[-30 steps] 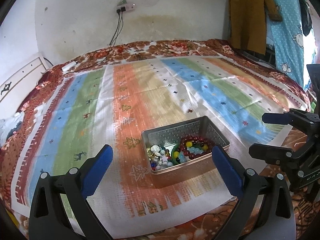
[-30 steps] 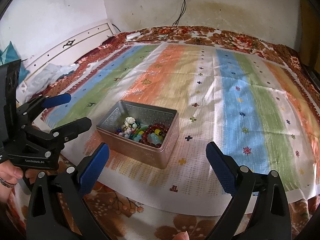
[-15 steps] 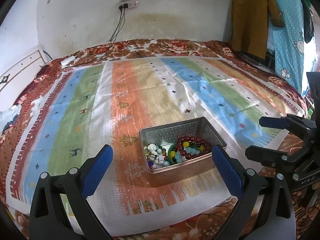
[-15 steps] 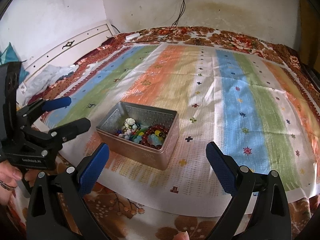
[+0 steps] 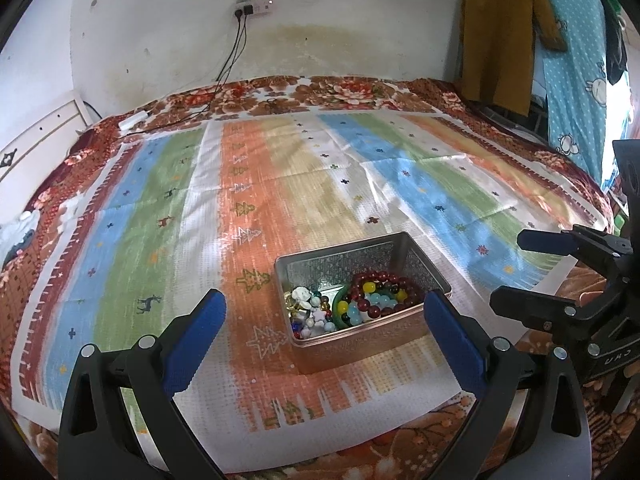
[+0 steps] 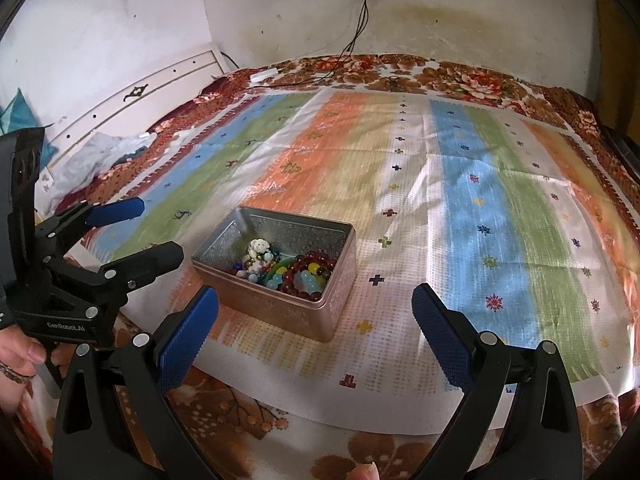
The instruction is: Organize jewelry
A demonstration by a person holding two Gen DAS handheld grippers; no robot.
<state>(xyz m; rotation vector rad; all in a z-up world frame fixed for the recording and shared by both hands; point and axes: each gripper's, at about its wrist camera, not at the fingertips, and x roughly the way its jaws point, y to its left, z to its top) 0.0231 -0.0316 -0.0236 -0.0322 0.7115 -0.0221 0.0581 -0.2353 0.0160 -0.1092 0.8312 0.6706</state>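
A metal tin (image 5: 404, 248) stands open on a striped cloth near the bed's front edge; it also shows in the right wrist view (image 6: 340, 272). In it lie a dark red bead bracelet (image 5: 386, 294) (image 6: 310, 266), a green bangle (image 5: 340, 312), coloured beads and a small white figure (image 6: 259, 247). My left gripper (image 5: 324, 328) is open and empty, just in front of the tin. My right gripper (image 6: 316, 328) is open and empty, in front of the tin on its right side. Each gripper shows in the other's view, the right one (image 5: 520, 268) and the left one (image 6: 156, 232).
The striped cloth (image 5: 248, 184) covers a floral bedspread (image 6: 472, 76). A wall with a socket and cables (image 5: 236, 40) stands behind. A white headboard (image 6: 160, 92) is at the left. Clothes (image 5: 500, 32) hang at the right.
Both grippers have shifted slightly. The tin sits a little lower and nearer centre in both views. Nothing was grasped or released.
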